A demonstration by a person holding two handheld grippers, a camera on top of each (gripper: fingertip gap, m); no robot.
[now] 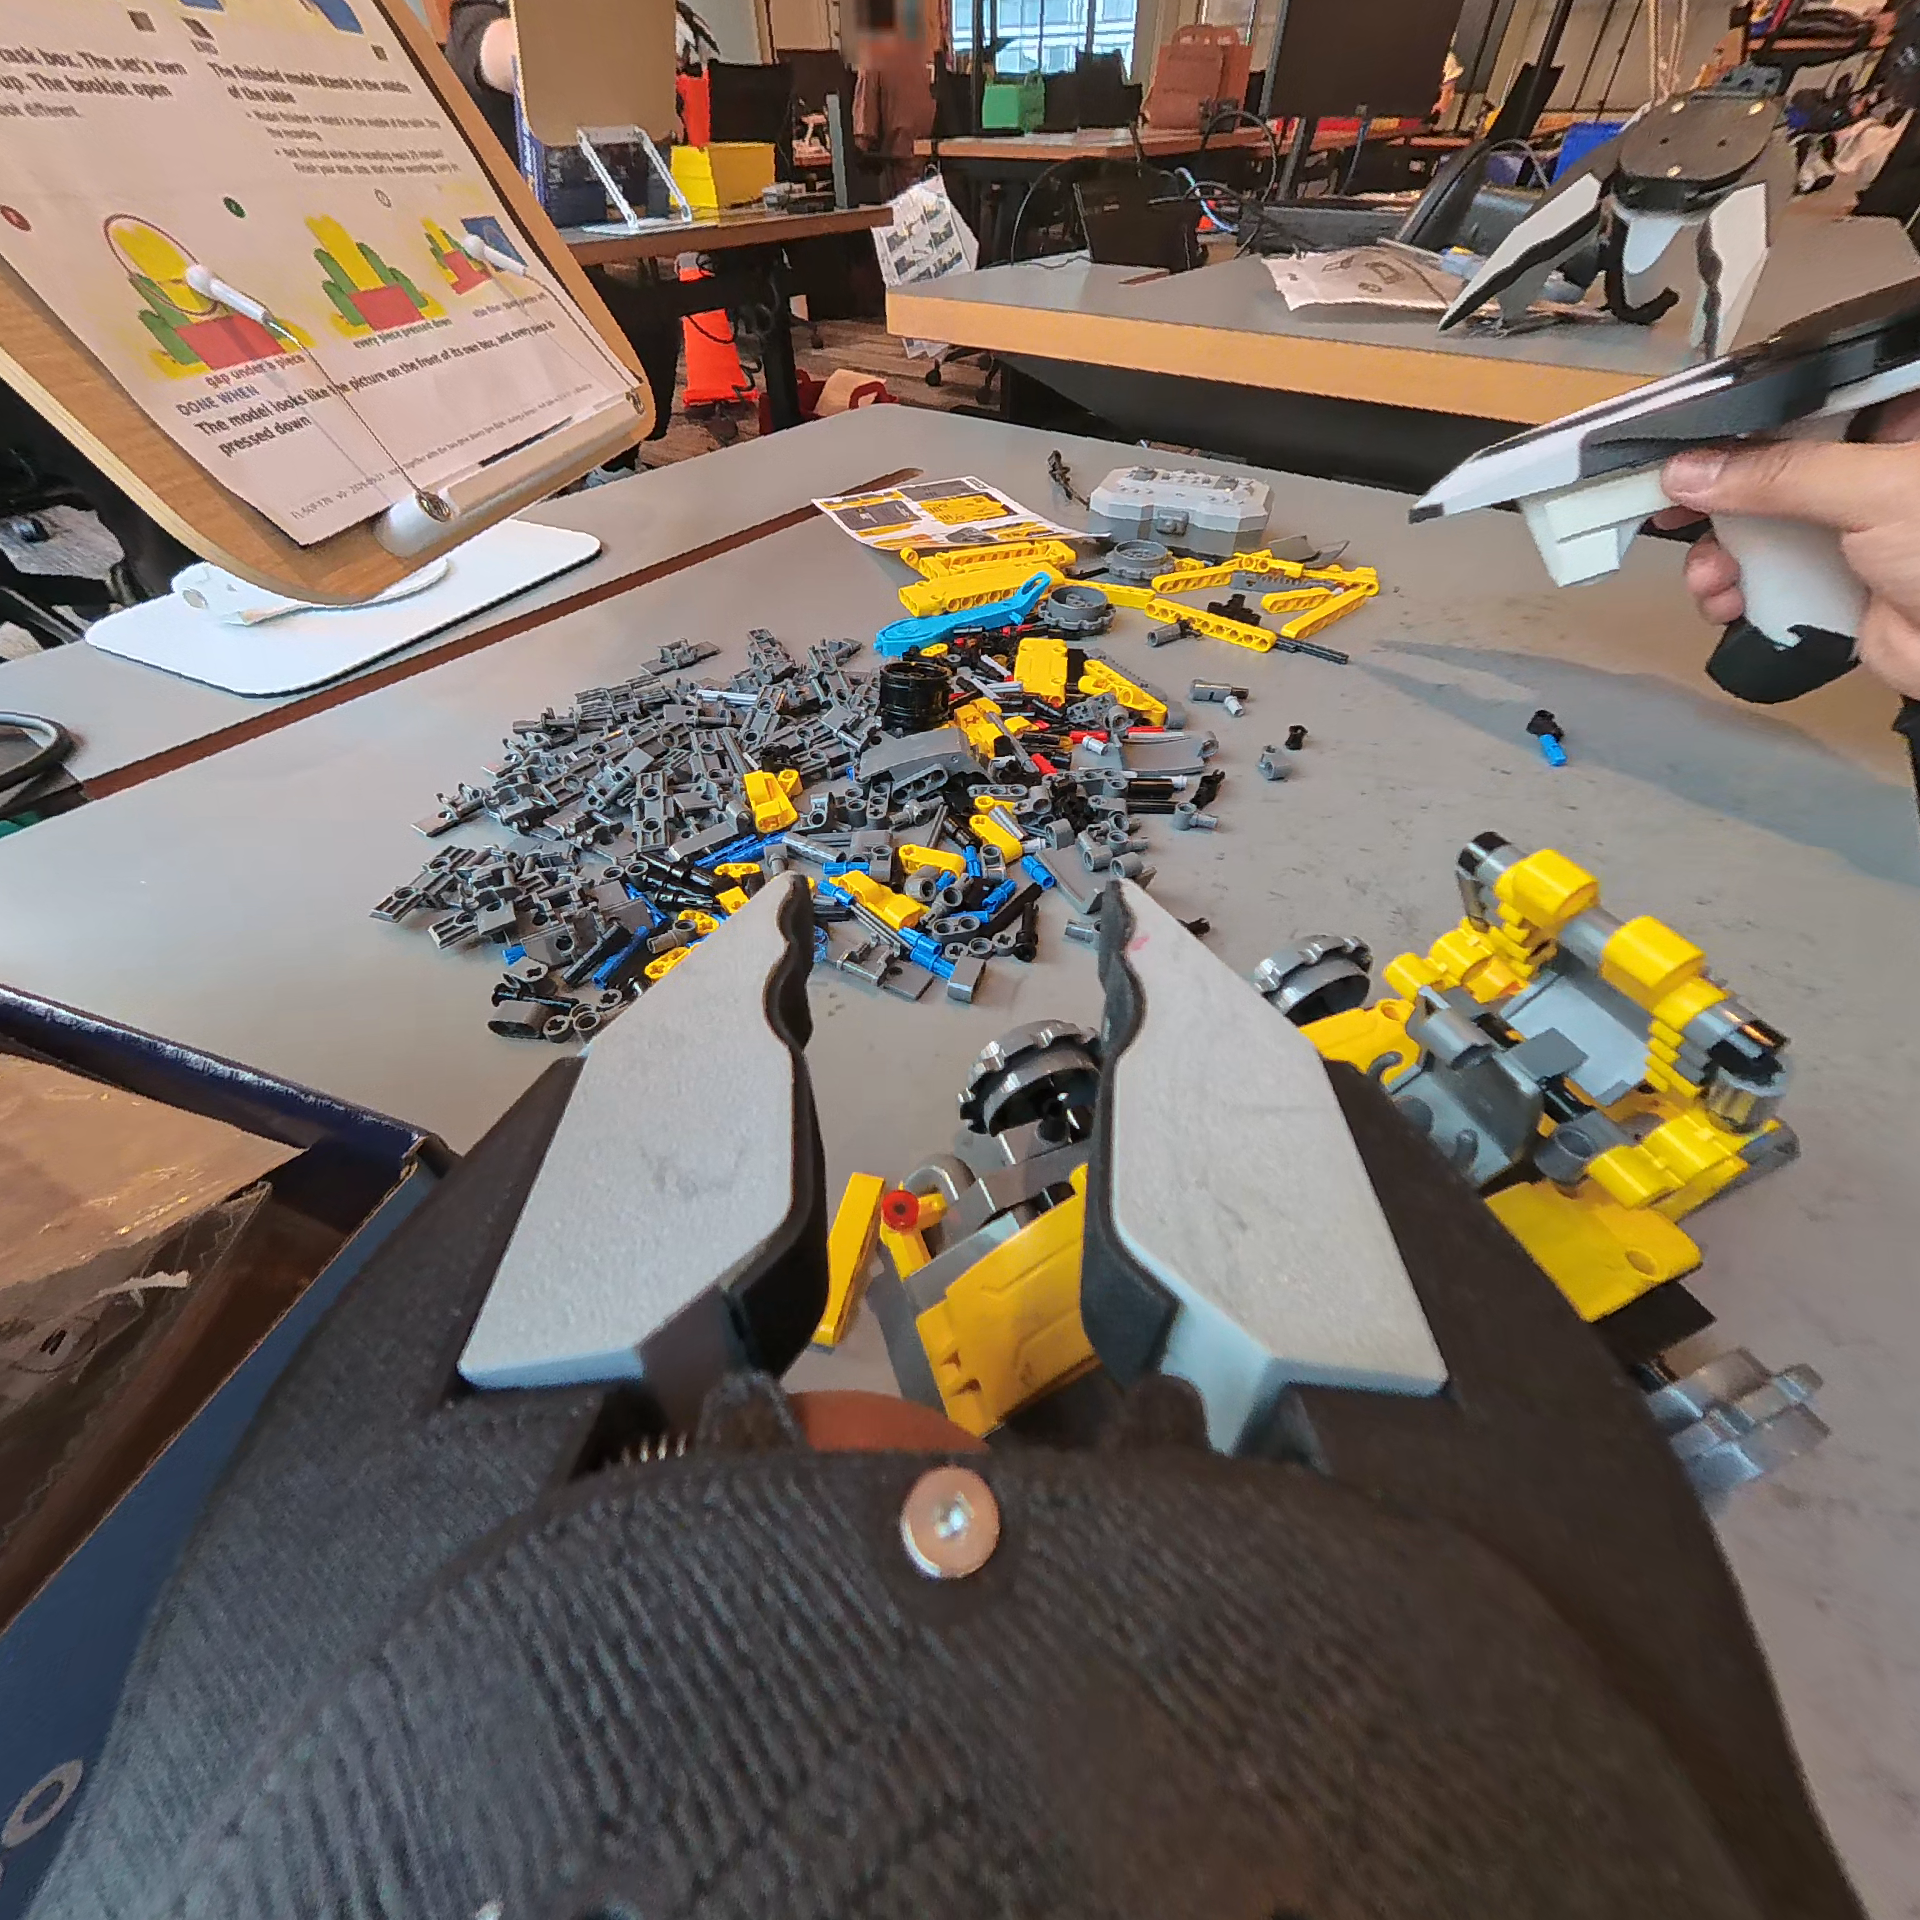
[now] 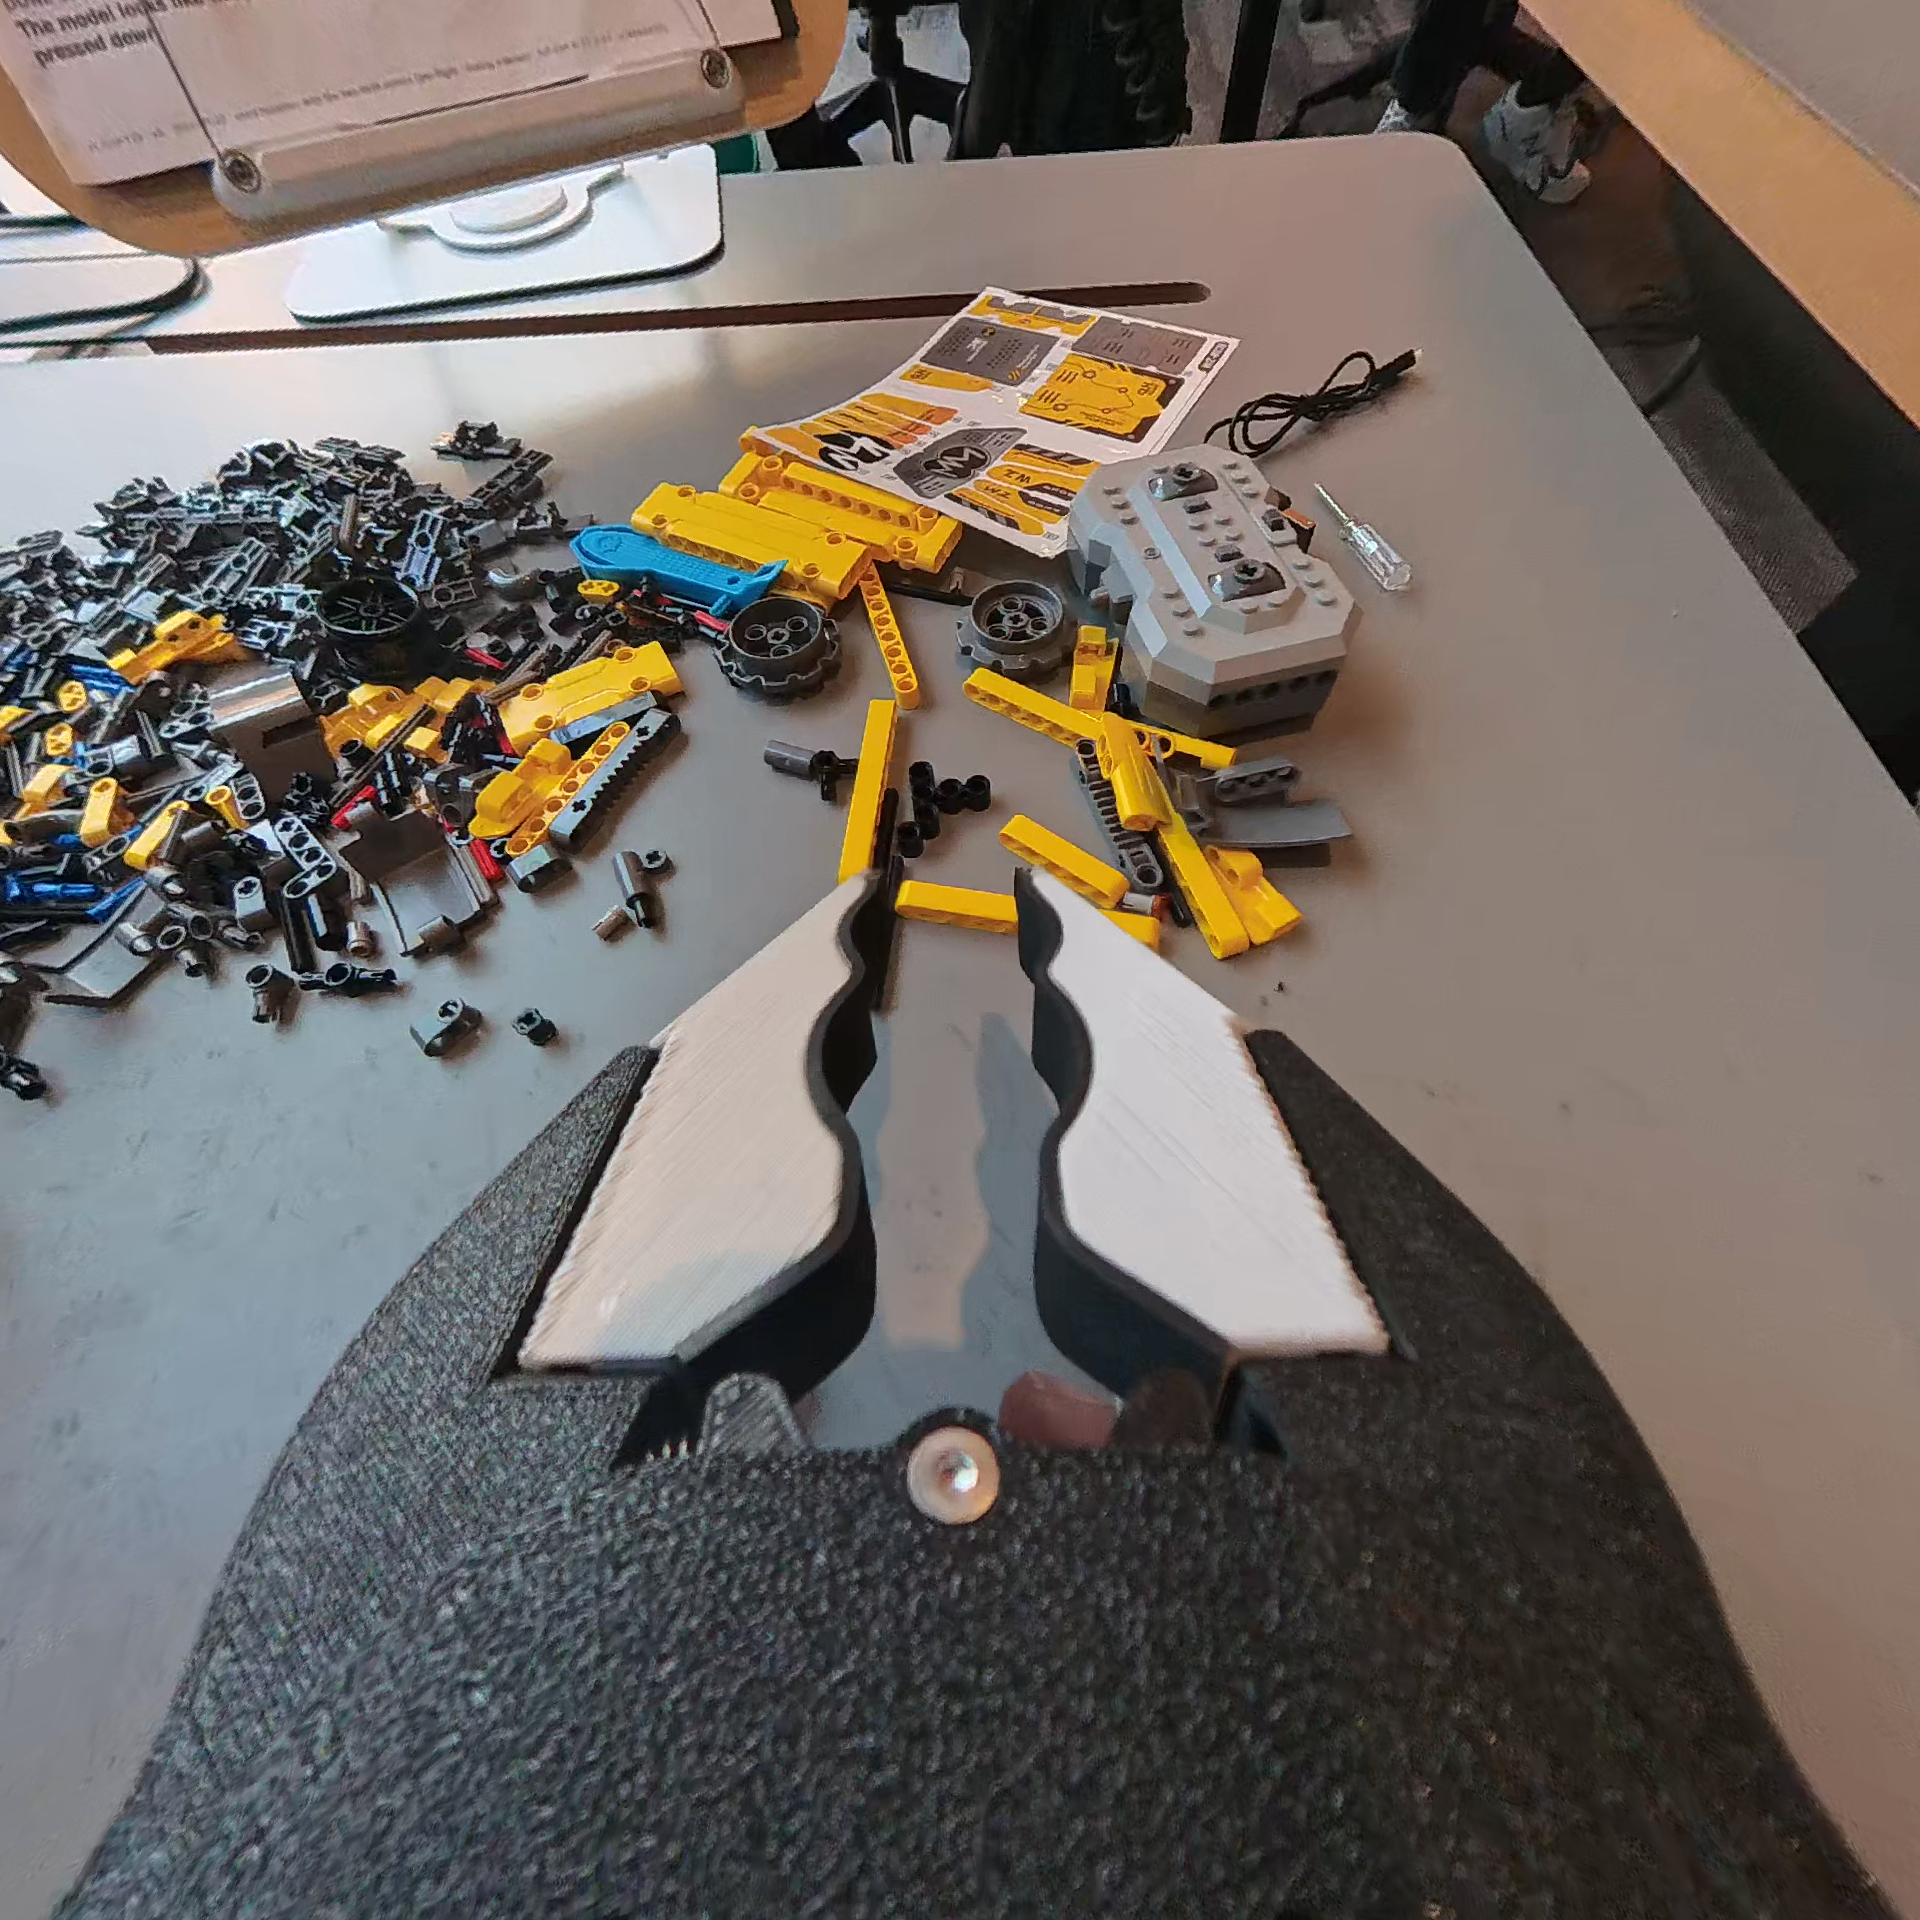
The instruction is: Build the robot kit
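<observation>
My left gripper is open and empty, held above a half-built yellow and grey brick vehicle whose near part shows between the fingers. Beyond its tips lies a heap of small grey, black, blue and yellow parts. My right gripper is open and empty, its tips over loose yellow beams on the grey table. A hand holds it up at the right in the left wrist view. A grey hub block and a blue tool lie farther off.
A sticker sheet, a black cable and a small screwdriver lie near the far right edge. An instruction board on a white stand stands at the back left. A dark blue box sits at the near left. My left tips are about 45 cm from the grey hub block, my right tips only 12 cm. The left camera catches it too, in the left wrist view.
</observation>
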